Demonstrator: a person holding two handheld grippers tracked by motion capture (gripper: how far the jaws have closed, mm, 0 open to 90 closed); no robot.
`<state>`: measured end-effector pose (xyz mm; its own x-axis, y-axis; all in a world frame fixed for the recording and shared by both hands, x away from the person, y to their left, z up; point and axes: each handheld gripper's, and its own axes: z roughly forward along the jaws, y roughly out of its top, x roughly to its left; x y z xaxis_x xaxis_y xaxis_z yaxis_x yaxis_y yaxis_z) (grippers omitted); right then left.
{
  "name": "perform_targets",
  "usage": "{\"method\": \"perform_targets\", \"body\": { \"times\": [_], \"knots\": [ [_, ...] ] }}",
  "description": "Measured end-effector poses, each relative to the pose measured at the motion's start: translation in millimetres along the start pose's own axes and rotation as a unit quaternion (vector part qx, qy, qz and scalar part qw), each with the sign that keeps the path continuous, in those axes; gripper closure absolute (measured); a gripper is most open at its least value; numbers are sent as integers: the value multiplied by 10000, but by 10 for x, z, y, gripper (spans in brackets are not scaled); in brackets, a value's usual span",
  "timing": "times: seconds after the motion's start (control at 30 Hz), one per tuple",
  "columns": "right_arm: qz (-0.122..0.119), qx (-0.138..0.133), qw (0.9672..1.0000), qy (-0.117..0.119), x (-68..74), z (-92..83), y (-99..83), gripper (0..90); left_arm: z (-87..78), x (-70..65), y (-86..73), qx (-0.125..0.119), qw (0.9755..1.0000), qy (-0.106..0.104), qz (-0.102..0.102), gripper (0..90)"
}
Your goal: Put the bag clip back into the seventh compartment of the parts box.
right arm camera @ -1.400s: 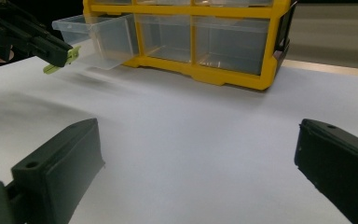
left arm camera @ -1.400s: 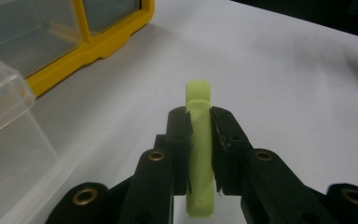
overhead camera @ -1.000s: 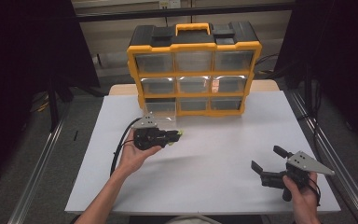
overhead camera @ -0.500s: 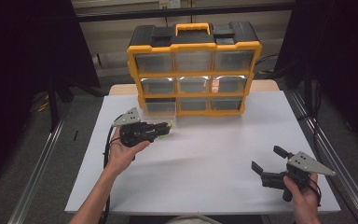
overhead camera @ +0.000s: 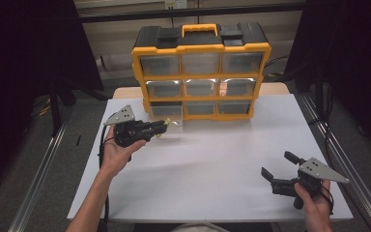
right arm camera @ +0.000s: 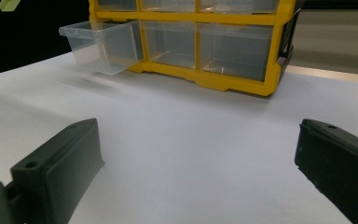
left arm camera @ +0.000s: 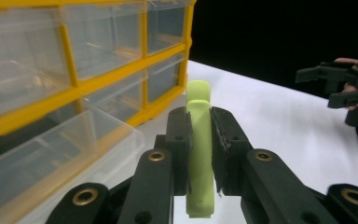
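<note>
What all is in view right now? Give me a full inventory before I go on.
organiser cabinet: 1, yellow and black, back of table.
pulled-out drawer: 1, clear, bottom row, left end as the high view shows it.
green piece: 1, light green, clamped in left tool.
table: 1, white.
left tool: 1, black, shut on the green piece, near the drawer.
right tool: 1, black, open, front right of table.

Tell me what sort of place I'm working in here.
Probably a lab or workshop recording station, not a home. A yellow drawer organizer stands on a bare white table, dark curtains hang around it, and metal rails run along the floor beside it.
</note>
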<state>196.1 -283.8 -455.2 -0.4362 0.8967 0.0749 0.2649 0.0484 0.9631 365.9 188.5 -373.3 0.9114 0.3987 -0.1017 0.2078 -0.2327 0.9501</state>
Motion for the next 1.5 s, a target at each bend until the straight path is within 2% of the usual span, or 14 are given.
{"method": "perform_targets", "body": {
  "times": [0.07, 0.2, 0.33, 0.43, 0.6, 0.63, 0.67, 0.8, 1.0, 1.1, 1.27, 1.43, 1.47, 1.5],
  "knots": [
    [1, 10, 10000, -13, -9, 2, -1, 1, -20, 34, 23, 44, 10000, 3, 20, 785],
    [11, 25, 10000, -22, -18, 10, -3, 1, -52, 119, 34, 338, 9991, 214, 129, 785],
    [-26, 19, 10000, 7, -16, -3, 0, 1, -82, 188, 89, 311, 9990, 303, 71, 785],
    [22, 2, 10000, -23, -19, -7, 0, 1, -105, 220, 172, 365, 9984, 413, 114, 784],
    [16, 11, 10000, -12, -22, 9, -1, 1, -92, 249, 282, 436, 9978, 435, 236, 785],
    [14, 19, 10000, -1, -21, 10, -1, 1, -68, 256, 298, 435, 9981, 373, 209, 784],
    [9, 24, 10000, 9, -19, 12, 0, 1, -59, 257, 311, 493, 9975, 440, 239, 785],
    [-4, 21, 10000, 17, -17, 11, 1, 1, 16, 301, 347, 729, 9961, 385, 312, 784],
    [12, 16, 10000, -14, -24, 13, 1, 1, 87, 355, 406, 849, 9954, 365, 250, 785],
    [-6, 10, 10000, -1, -21, 8, 2, 1, 89, 396, 443, 980, 9936, 489, 267, 784],
    [8, 8, 10000, 0, -25, 12, -1, 1, 81, 482, 483, 1079, 9924, 557, 202, 785],
    [-10, 31, 10000, 17, -16, 27, 1, 1, 126, 551, 522, 1218, 9903, 608, 279, 784],
    [-11, 32, 10000, 23, -15, 29, 1, 1, 148, 560, 518, 1176, 9912, 570, 220, 784],
    [-11, 33, 10000, 27, -14, 31, 2, 1, 167, 571, 519, 1236, 9904, 564, 257, 784]
  ]
}}
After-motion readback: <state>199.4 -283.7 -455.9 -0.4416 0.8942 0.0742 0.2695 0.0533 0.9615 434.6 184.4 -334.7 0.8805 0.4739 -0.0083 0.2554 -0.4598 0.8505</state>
